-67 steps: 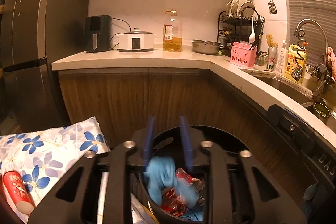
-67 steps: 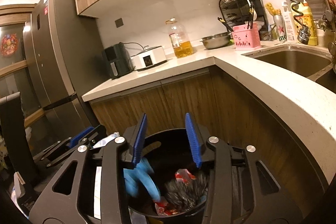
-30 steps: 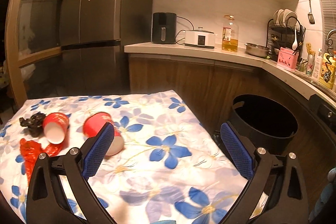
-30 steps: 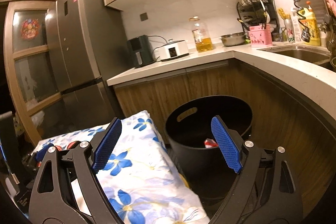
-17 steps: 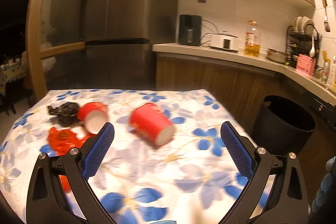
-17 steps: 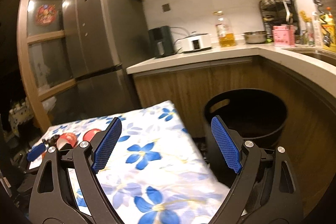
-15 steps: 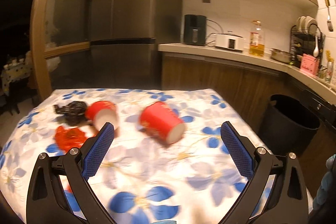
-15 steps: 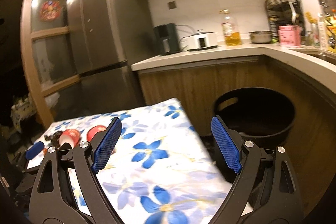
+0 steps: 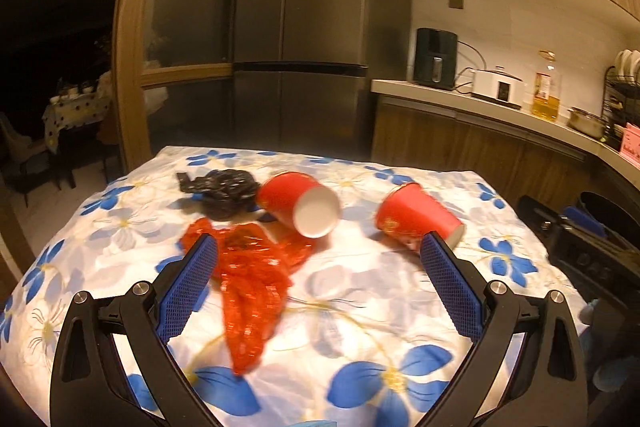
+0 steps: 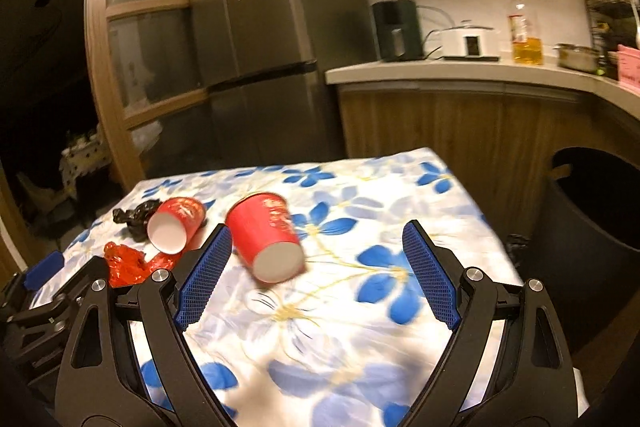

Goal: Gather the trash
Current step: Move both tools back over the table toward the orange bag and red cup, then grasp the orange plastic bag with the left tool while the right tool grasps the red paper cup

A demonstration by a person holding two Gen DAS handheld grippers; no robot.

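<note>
Four pieces of trash lie on the table (image 9: 360,307), which is covered by a white cloth printed with blue flowers. The first red paper cup (image 9: 298,203) lies on its side toward the far left, its white inside and open mouth facing the viewer. Touching it on the far side is a crumpled black plastic bag (image 9: 222,189), bunched and glossy. Just in front of both sprawls a crumpled red plastic wrapper (image 9: 250,279), translucent, trailing to a point toward the near edge. The second red paper cup (image 10: 266,237) lies on its side to the right, apart from the others, gold print on its wall, mouth toward the near edge.

The left gripper (image 9: 318,263) hangs above the wrapper, jaws spread wide, nothing between them. The right gripper (image 10: 316,253) stands likewise wide and empty, the second cup ahead of its left finger. A black bin (image 10: 592,227) stands on the floor right of the table, below the countertop (image 10: 460,73).
</note>
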